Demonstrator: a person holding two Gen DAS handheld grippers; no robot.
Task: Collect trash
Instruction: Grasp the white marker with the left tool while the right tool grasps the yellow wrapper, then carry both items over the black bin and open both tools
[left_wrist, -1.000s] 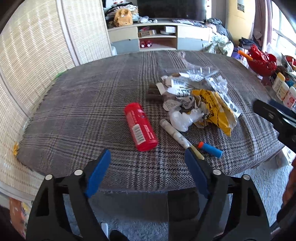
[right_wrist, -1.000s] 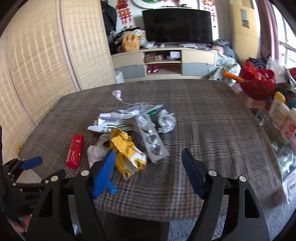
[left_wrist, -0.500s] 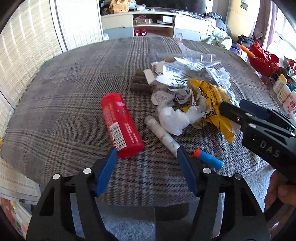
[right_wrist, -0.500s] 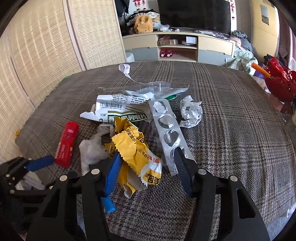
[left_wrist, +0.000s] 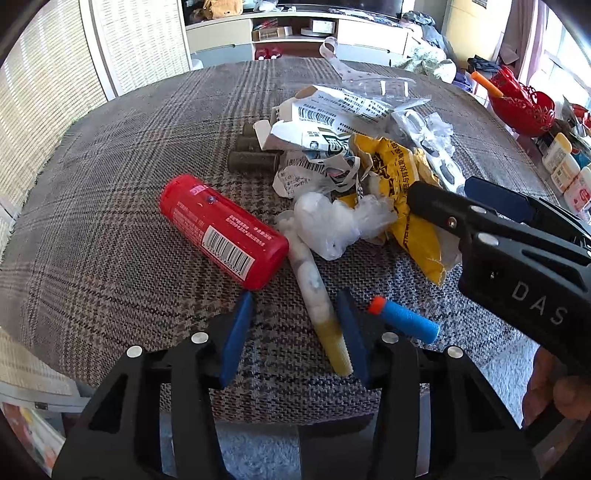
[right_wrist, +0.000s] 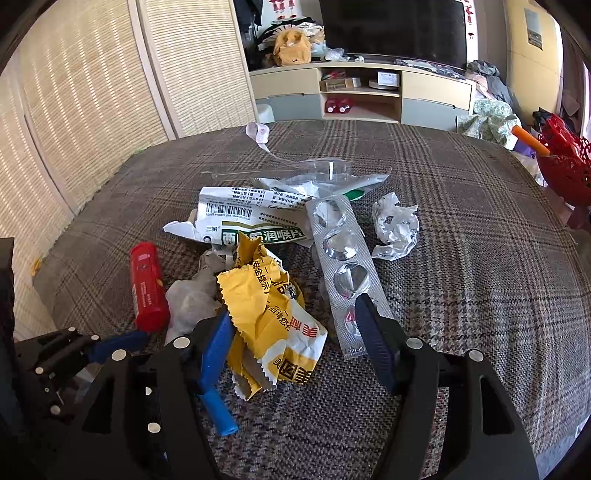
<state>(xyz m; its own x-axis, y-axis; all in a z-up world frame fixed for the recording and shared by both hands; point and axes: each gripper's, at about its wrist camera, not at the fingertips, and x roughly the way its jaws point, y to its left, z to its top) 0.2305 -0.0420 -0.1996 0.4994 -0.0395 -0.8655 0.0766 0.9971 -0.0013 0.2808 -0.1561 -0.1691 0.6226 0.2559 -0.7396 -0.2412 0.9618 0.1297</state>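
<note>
Plaid cloth (left_wrist: 110, 221) covers the table, and the trash lies heaped around a yellow wrapper (right_wrist: 273, 306). The left gripper (left_wrist: 295, 332) is closing, its blue pads straddling a white-and-yellow tube (left_wrist: 317, 299) without pressing it yet. This tube lies just left of the wrapper, between a red bottle (left_wrist: 221, 232) and a blue dart (left_wrist: 406, 321). The right gripper (right_wrist: 291, 347) is opening, its jaws standing either side of the wrapper's near end. A blister strip (right_wrist: 343, 273) touches the wrapper's right side.
</note>
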